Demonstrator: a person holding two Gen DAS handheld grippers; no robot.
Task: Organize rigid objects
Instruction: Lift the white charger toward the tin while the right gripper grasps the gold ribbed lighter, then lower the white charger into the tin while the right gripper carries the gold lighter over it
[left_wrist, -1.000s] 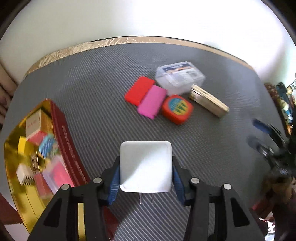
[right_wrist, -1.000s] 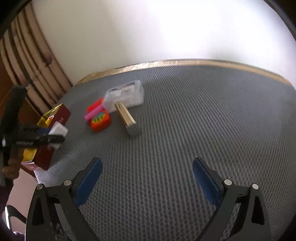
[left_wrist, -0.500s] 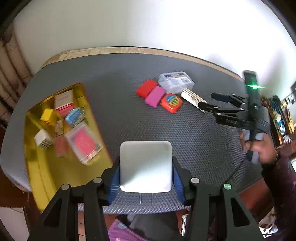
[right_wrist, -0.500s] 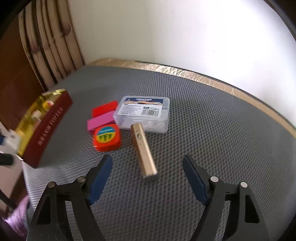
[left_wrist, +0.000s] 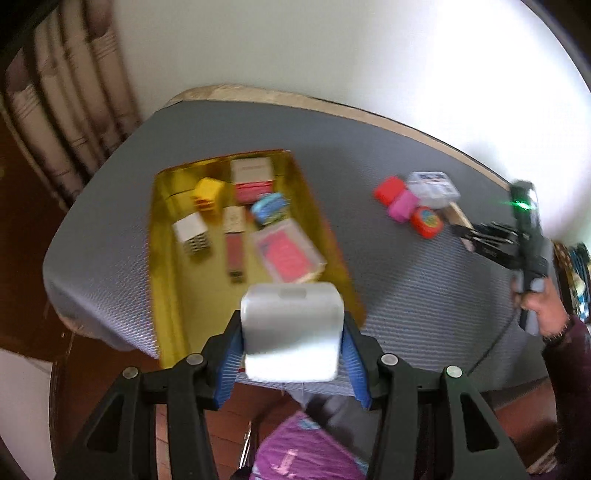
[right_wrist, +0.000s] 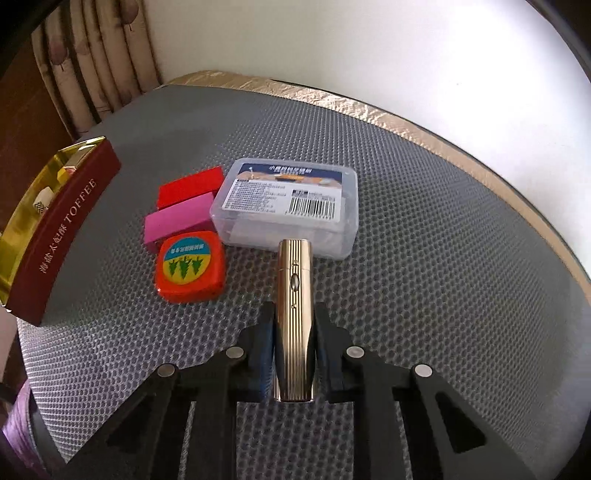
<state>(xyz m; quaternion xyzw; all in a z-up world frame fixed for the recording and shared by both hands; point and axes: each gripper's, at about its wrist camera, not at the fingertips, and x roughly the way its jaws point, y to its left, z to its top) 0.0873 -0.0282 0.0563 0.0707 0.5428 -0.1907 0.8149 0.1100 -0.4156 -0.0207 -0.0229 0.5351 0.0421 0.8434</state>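
While clamped on a white power adapter (left_wrist: 291, 332), left tongs (left_wrist: 291, 345) hang above the near end of the gold-lined toffee box (left_wrist: 162, 266), blue pads (left_wrist: 229, 363) pressed flat on both sides of it. Just ahead and below: a clear case with a pink card (left_wrist: 288, 249), a slim pinkish stick (left_wrist: 234, 254), a white block (left_wrist: 192, 232), a yellow block (left_wrist: 208, 195), a blue tin (left_wrist: 269, 206) and a pale carton (left_wrist: 253, 173), already packed in. Probably more than half done, judging by that pile.

Over on the other side, right tongs (right_wrist: 293, 354) pinched almost together around a gold ribbed lighter (right_wrist: 294, 314), far tip touching or just short of a clear plastic case with a barcode label (right_wrist: 291, 203) — can't tell which. Can't tell either whether it's lifted off the grey mat (right_wrist: 443, 277) yet. Ahead-left of the tongs: an orange tape measure (right_wrist: 190, 271), then a pink block (right_wrist: 177, 221), then a red block (right_wrist: 190, 186), all snug together. Further left, the box's maroon wall.

Left to do: drop the adapter, bring the lighter over, then those four stragglers.
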